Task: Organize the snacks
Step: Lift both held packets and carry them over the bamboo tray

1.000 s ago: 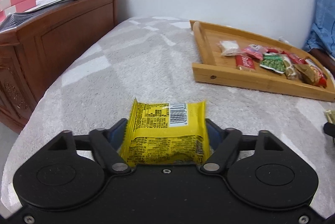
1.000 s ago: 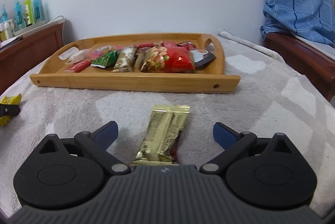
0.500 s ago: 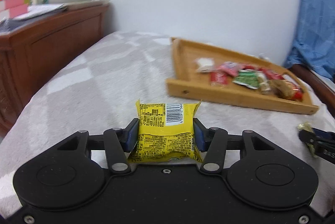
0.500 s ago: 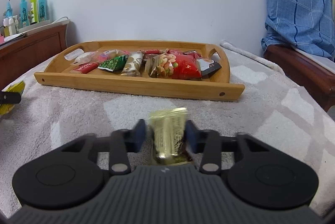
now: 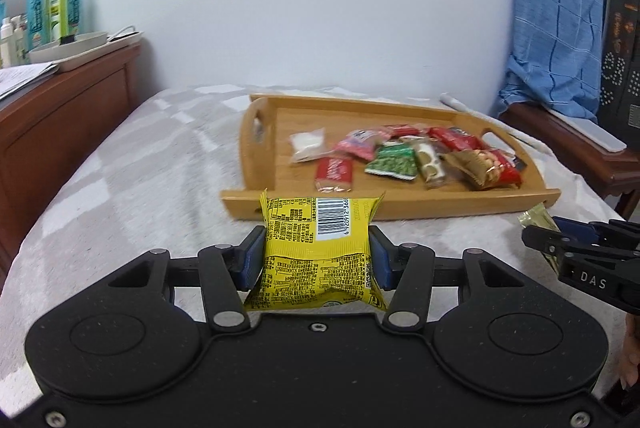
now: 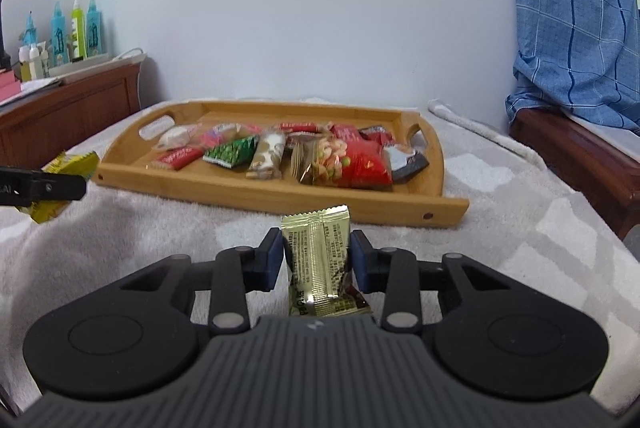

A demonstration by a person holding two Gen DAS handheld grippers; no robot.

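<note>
My left gripper is shut on a yellow snack packet and holds it above the grey bedspread, just short of the near wall of a wooden tray. My right gripper is shut on a gold snack bar, also lifted, in front of the same tray. The tray holds several snack packets, among them a green one and a red peanut bag. Each gripper shows at the edge of the other's view: the right one, the left one.
A brown wooden cabinet with bottles stands left of the bed. A wooden bench with a blue cloth stands at the right. The grey bedspread lies around the tray.
Both grippers closed on their snacks, lifted them off the bedspread and moved toward the tray. The left gripper swung right, so the tray now lies straight ahead.
</note>
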